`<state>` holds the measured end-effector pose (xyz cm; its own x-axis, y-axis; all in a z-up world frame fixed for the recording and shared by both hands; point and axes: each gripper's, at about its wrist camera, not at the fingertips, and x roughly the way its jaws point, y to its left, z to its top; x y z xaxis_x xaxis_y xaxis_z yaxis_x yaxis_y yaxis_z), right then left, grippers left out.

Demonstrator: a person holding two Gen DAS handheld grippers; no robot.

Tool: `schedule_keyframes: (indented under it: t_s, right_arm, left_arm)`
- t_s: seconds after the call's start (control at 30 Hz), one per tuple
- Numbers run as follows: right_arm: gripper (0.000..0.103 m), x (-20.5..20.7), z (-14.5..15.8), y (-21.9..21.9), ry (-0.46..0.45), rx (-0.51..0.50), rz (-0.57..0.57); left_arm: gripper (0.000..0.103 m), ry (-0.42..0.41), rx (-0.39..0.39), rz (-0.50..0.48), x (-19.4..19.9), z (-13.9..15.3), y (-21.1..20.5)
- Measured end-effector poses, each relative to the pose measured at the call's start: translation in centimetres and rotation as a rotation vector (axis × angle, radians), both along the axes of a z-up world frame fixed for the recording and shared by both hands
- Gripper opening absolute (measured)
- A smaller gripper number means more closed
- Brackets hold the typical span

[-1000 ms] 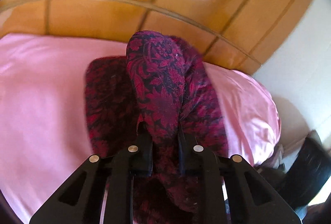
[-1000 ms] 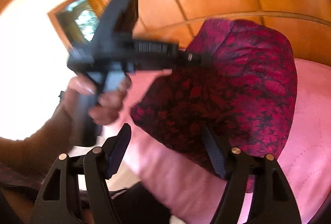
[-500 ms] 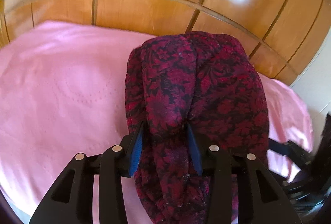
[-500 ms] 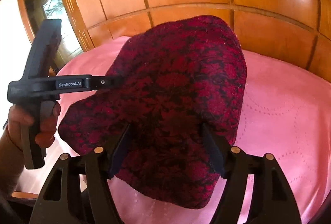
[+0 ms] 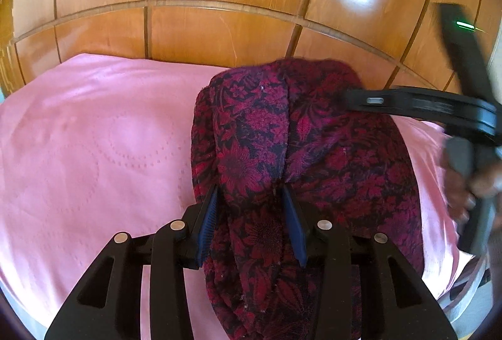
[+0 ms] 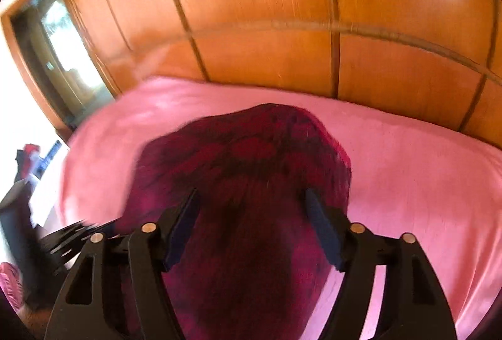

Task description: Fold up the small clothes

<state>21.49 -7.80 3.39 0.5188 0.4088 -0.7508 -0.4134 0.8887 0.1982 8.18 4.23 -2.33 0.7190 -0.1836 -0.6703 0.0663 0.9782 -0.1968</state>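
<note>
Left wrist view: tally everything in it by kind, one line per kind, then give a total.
Dark red and black floral-patterned cloth garment: 1
Pink quilted bed cover: 1
Black two-finger grippers: 2, the left gripper with the garment between its fingers, and the right gripper over the garment's far edge
Glossy wooden panelled wall: 1
Total: 5

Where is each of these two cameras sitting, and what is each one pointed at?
Left wrist: on the left gripper, looking down its fingers at the red patterned cloth; the right gripper and a hand show.
Right wrist: on the right gripper, facing the cloth, blurred.
Shared: cloth, pink bed cover, wooden panelling.
</note>
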Motion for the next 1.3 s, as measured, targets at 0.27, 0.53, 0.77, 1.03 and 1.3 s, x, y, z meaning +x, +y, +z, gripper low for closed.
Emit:
schedule_keyframes:
  t_s: [0.27, 0.53, 0.77, 1.03, 1.3]
  right_arm:
    - [0.084, 3.0, -3.8, 2.1, 0.075, -0.078, -0.014]
    - [0.090, 1.0, -2.6, 0.4, -0.001, 0.017, -0.037]
    - [0.099, -0.8, -0.9, -1.9, -0.033, 0.128, -0.048]
    - [0.101, -3.4, -3.2, -7.7, 0.109, 0.331, -0.038]
    - [0.101, -4.2, -8.9, -9.9, 0.278, 0.552, 0.014]
  left_arm:
    - [0.040, -0.008, -0.015, 0.024, -0.1, -0.1, 0.2]
    - [0.040, -0.032, 0.032, 0.050, -1.0, 0.5, -0.1]
    - [0.040, -0.033, 0.030, 0.072, -1.7, 0.5, 0.2]
    - [0.059, -0.008, 0.010, 0.080, -1.5, -0.9, 1.5]
    - [0.063, 0.040, -0.183, 0.004, -0.1, -3.6, 4.7]
